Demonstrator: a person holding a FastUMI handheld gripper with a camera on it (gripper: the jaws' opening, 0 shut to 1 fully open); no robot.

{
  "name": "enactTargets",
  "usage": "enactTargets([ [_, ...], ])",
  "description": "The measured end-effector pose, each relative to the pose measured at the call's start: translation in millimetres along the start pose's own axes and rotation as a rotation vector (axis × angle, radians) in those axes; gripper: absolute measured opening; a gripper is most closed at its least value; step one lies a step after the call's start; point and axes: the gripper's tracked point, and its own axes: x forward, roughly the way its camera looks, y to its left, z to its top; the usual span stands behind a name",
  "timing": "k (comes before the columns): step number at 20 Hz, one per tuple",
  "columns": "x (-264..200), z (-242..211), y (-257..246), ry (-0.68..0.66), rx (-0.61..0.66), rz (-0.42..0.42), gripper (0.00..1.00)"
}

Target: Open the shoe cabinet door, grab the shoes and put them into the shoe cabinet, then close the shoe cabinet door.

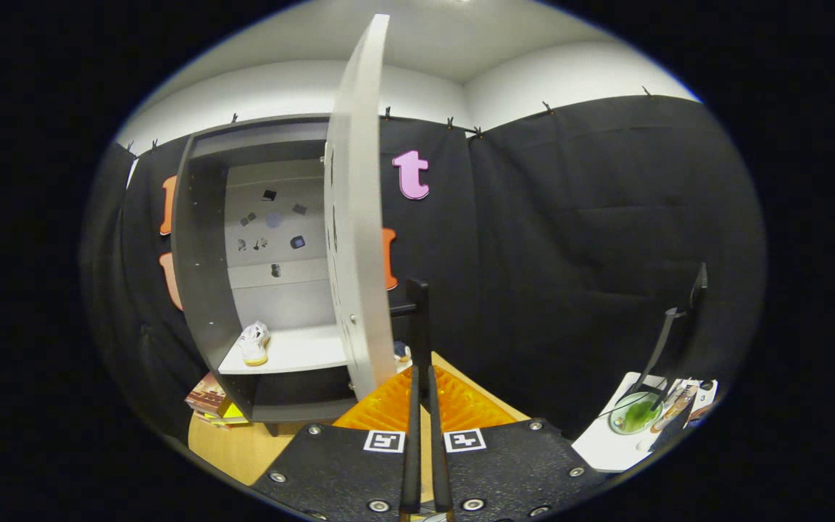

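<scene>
The grey shoe cabinet (204, 290) stands on the wooden table with its pale door (352, 217) swung wide open, edge-on to me. A white shoe (254, 342) lies on the lower shelf inside. Part of a second shoe (402, 353) peeks out on the table just behind the door's lower edge. The door's dark upright handle (417, 319) rises straight ahead of my fingertips. My gripper (422, 373) is shut, its fingers pressed together right below that handle, with nothing between them. Whether the tips touch the handle is unclear.
A stack of colourful books (211, 402) lies on the wooden table (236, 446) by the cabinet's left foot. To the right, a white side table (606, 449) holds a green-filled bowl (635, 415), small items and a dark stand (671, 341).
</scene>
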Motion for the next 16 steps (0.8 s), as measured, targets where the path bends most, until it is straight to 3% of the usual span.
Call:
enactTargets([
  [4,-30.2,-8.8,10.6,-0.003,0.002,-0.010,0.13],
  [10,-67.8,-34.8,57.3,0.016,0.070,0.035,0.16],
  [16,-69.2,-104.6,112.5,0.098,0.085,0.111,0.16],
])
